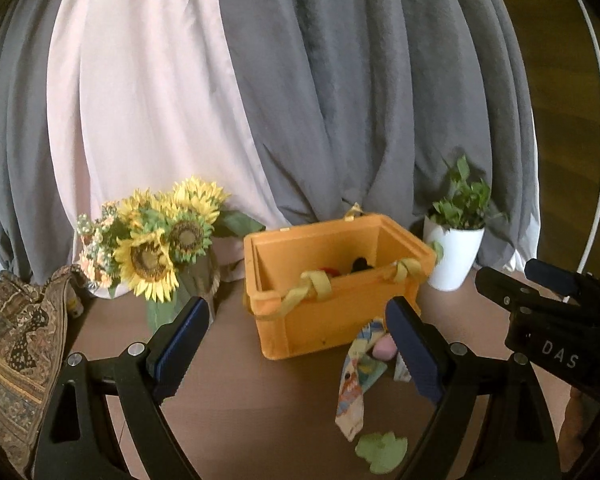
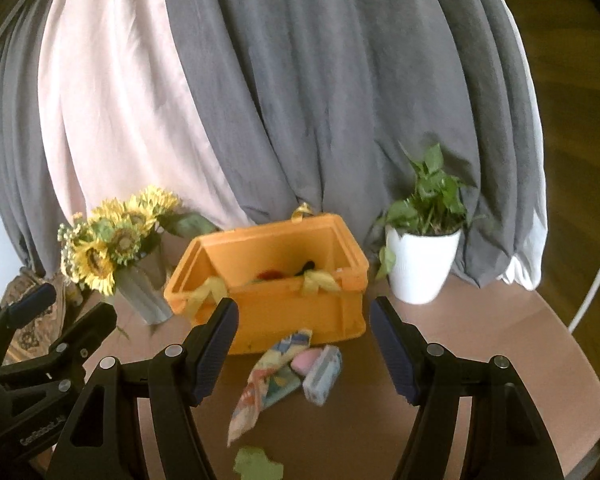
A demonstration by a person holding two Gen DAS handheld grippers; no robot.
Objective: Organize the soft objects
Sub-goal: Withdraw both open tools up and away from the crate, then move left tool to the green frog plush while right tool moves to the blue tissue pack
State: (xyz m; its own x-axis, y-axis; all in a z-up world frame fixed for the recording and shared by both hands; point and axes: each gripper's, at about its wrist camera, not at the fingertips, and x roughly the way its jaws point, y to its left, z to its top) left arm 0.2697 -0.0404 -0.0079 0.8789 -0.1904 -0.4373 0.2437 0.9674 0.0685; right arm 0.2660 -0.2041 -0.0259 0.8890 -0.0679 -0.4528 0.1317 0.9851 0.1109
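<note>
Both claws, the left claw and right claw, hang spread and empty over the tabletop. Soft things lie loose before the crate: a patterned cloth, pink pad, small pouch and green cutout. Reaching together, the claws could collide, or nudge the plant.

1 orange crate, 1 potted plant, 1 sunflower bunch, 2 tools.
</note>
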